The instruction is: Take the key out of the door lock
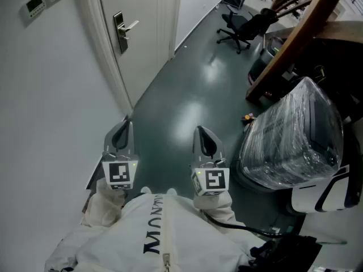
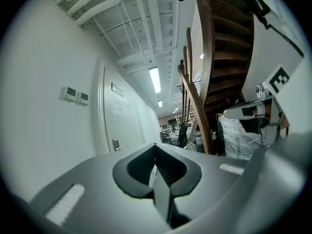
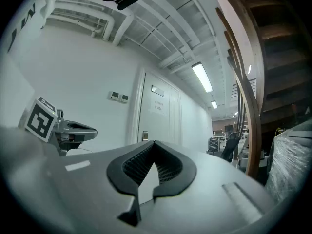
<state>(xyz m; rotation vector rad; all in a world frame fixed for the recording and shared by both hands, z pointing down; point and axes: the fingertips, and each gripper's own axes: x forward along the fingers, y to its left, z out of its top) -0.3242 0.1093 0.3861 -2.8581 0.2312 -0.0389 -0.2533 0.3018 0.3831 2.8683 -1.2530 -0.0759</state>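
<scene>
Status: approach step, not yet begun in earnest. No contact w/ the door.

L gripper (image 1: 126, 126): jaws pressed together, nothing between them, per left gripper view (image 2: 156, 156). R gripper (image 1: 201, 134): jaws likewise closed, tips meeting, nothing held (image 3: 155, 152). Both are held low in front of the person, side by side, pointing fwd.

Task item: lock plate (image 1: 120, 32) w/ lever handle (image 1: 131, 25) sits on the white door (image 1: 142, 16), ahead of and well apart from both grippers, nearer the L one's side. It shows small in both gripper views (image 2: 116, 144) (image 3: 145, 136). The key itself is too small to make out in any view; presumed at the plate.

Next move, by judgement: close the gap to the door, spread one gripper's jaws, line them up w/ the key head, pinch it, then draw it straight out. Key position needs confirming at closer range.
</scene>
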